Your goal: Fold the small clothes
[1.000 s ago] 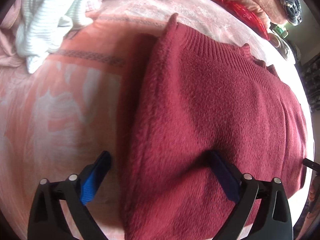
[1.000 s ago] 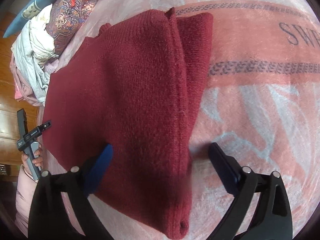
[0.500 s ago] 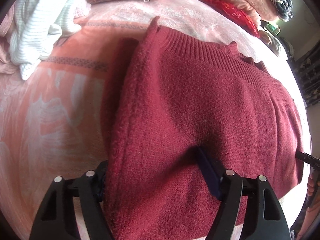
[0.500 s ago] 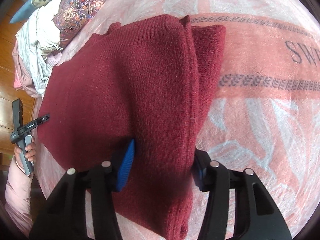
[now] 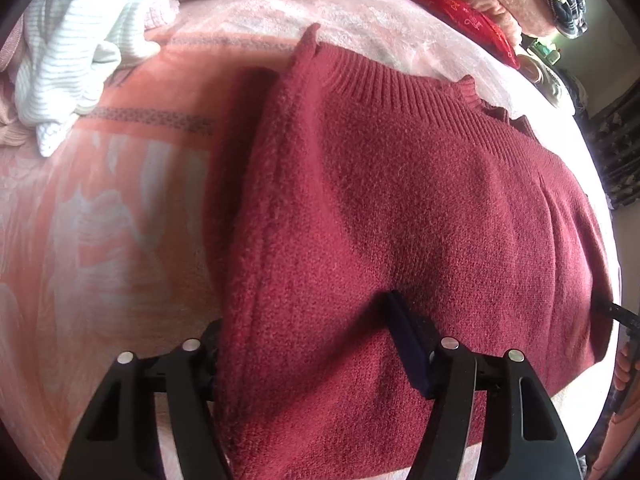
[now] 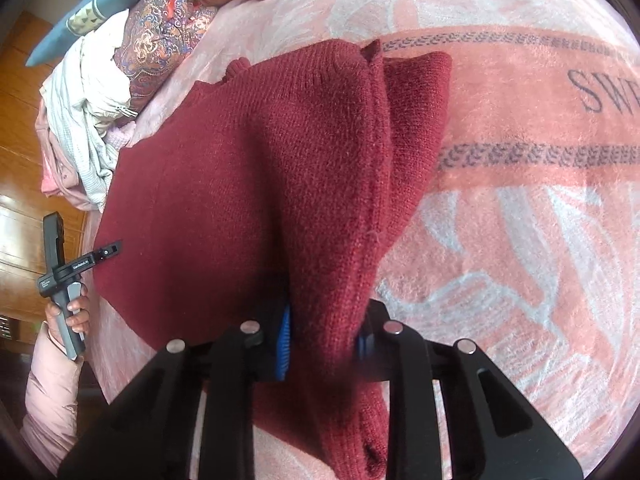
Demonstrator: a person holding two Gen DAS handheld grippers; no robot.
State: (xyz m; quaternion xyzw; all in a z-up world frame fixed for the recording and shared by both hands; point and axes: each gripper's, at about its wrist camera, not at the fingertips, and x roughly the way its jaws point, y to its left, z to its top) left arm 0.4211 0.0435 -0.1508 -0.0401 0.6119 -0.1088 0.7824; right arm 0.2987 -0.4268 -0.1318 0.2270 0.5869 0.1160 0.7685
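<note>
1. Here, a dark red sweater (image 5: 420, 208) lay on a bed covered by a pink and white blanket (image 5: 100, 240), its ribbed collar pointing away from the left camera.
2. One side of the sweater was folded over, making a thick doubled edge along its left as the left camera saw it, with a narrower layer showing beneath.
3. The left hand-held gripper (image 5: 308, 344) straddled that folded edge near the hem; its jaws were closing, the right finger (image 5: 408, 344) pressed into the knit on top and the left finger mostly hidden behind the fold, so the fabric sat pinched between them.
4. The right hand-held gripper (image 6: 324, 340) pinched a bunched ridge of the sweater (image 6: 240, 168) between its blue pads (image 6: 284, 340); its jaws were closing too, with the knit squeezed narrow there and a cuff hanging just below.
5. In the right view, the person's left hand (image 6: 72, 312), in a pale pink sleeve (image 6: 52, 396), held the handle of the other gripper at the bed's edge.
6. A heap of white striped clothes (image 5: 72, 48) lay well apart from the sweater, near patterned cushions (image 6: 164, 36) and a red cloth (image 5: 468, 20) at the far side of the bed.
7. Grey letters were printed on the blanket's pink band (image 6: 520, 92).
</note>
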